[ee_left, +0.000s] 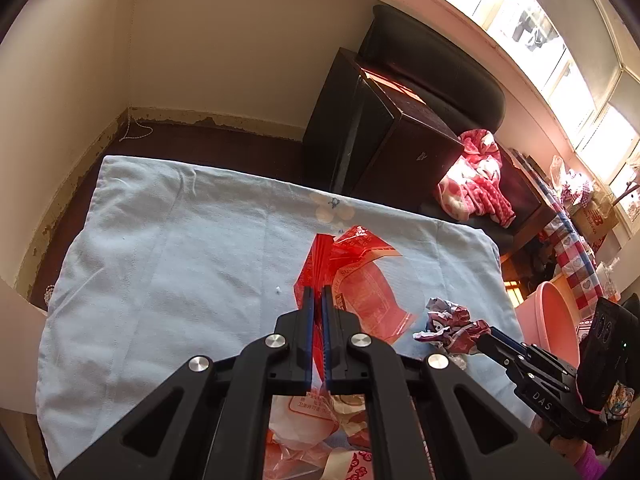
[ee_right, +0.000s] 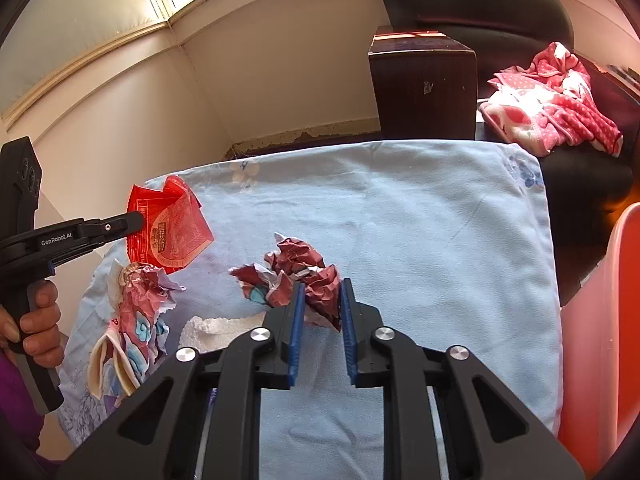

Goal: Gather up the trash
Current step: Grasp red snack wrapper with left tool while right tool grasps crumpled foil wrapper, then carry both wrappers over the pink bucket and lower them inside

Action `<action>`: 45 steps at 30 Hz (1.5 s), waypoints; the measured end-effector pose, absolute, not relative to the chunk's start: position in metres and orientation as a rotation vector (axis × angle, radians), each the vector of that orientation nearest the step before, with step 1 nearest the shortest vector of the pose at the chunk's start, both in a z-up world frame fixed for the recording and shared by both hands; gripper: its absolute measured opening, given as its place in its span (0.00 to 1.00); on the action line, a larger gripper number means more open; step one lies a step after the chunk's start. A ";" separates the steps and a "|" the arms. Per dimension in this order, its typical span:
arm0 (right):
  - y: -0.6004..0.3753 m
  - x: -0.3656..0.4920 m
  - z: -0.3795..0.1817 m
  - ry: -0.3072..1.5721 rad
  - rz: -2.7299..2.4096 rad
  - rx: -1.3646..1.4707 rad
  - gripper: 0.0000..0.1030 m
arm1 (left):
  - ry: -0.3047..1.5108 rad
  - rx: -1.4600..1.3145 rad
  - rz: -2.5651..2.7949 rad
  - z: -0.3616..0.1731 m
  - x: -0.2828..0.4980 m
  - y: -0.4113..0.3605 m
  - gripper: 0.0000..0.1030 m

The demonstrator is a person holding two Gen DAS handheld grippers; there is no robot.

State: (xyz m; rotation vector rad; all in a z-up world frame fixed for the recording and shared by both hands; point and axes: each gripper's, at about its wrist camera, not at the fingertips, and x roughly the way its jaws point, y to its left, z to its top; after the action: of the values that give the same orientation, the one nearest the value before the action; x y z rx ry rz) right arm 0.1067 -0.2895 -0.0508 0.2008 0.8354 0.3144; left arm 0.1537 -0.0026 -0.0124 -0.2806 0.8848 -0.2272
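We are clamping the left claw (ee_left: 317,294) on the red wrapper (ee_left: 360,280) and the right claw (ee_right: 323,292) on the crumpled paper (ee_right: 296,272), lifting both toward the pink basin (ee_right: 600,320) at 3 o'clock.

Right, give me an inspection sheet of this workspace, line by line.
Surface: light blue cloth, wrinkled, spread flat.
Job's things: red plastic wrapper lifted off the cloth; crumpled dark-red paper ball on the cloth; second crumpled paper and white tissue lying loose.
Clutter: more wrappers at the near edge.
Grippers: left gripper shut on the red plastic wrapper; right gripper closed on the crumpled dark-red paper ball.
Cables: nothing seen.
Surroundings: dark wooden cabinet, pink spotted blanket, pink basin beside the cloth, windows above.
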 end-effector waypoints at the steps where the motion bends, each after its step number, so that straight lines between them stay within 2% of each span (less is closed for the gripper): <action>1: -0.291 0.103 -0.048 0.826 0.307 0.201 0.16 | 0.876 -0.285 -0.225 -0.009 0.151 -0.001 0.03; 29: -0.319 0.002 0.009 0.648 0.190 0.171 0.16 | 0.690 -0.295 -0.295 0.075 0.060 -0.015 0.03; 45: -0.342 -0.031 0.001 0.683 0.132 0.187 0.16 | 0.782 -0.260 -0.401 0.045 0.032 -0.083 0.03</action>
State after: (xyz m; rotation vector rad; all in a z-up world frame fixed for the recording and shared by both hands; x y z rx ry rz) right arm -0.0310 -0.3421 0.0013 0.1868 0.6833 0.1321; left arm 0.0321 -0.0831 0.0452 -0.2597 0.7819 -0.4013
